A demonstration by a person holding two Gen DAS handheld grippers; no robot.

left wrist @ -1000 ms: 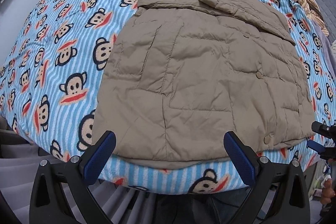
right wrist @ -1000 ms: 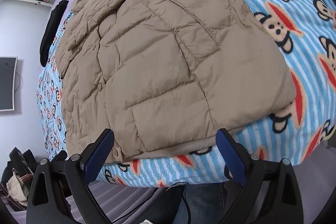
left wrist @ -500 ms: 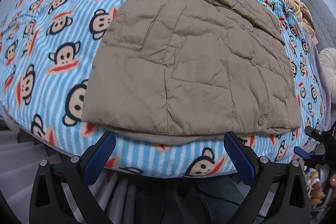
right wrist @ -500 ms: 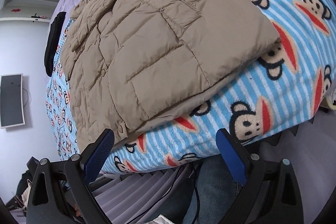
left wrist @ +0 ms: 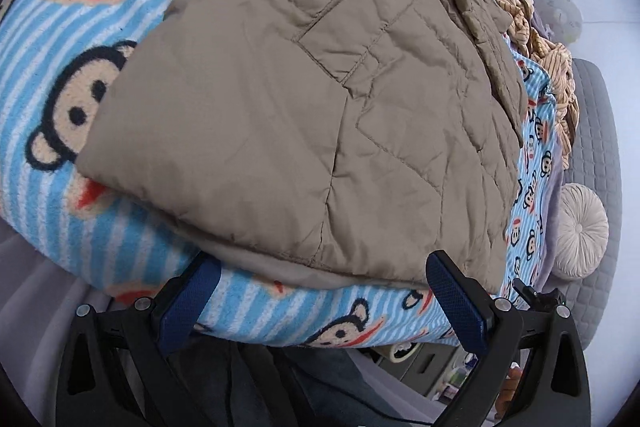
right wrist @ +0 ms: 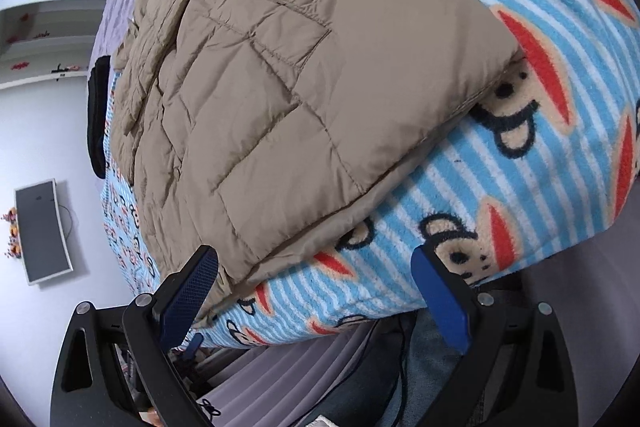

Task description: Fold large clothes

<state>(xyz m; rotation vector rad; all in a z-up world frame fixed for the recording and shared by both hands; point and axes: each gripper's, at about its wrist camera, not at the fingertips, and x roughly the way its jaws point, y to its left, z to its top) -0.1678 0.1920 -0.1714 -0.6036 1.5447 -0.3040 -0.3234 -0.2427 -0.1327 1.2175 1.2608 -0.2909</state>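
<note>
A tan quilted puffer jacket [left wrist: 304, 107] lies flat on a blue striped monkey-print blanket [left wrist: 60, 39], its hem at the near edge. My left gripper [left wrist: 320, 301] is open and empty, just below the hem's left half. The jacket also shows in the right wrist view [right wrist: 304, 99] on the blanket [right wrist: 520, 187]. My right gripper [right wrist: 320, 293] is open and empty, its left finger pad [right wrist: 192, 291] close to the hem's right corner; touching or not, I cannot tell.
A striped tan garment [left wrist: 548, 67] lies at the far right of the bed. A round cream cushion [left wrist: 582, 231] sits on a grey quilted seat [left wrist: 600, 131]. A black item [right wrist: 98, 123] and a wall monitor [right wrist: 42, 231] are on the left.
Both grippers have dropped lower and moved closer to the jacket's hem at the near bed edge. The jacket has not moved. Both stay open.
</note>
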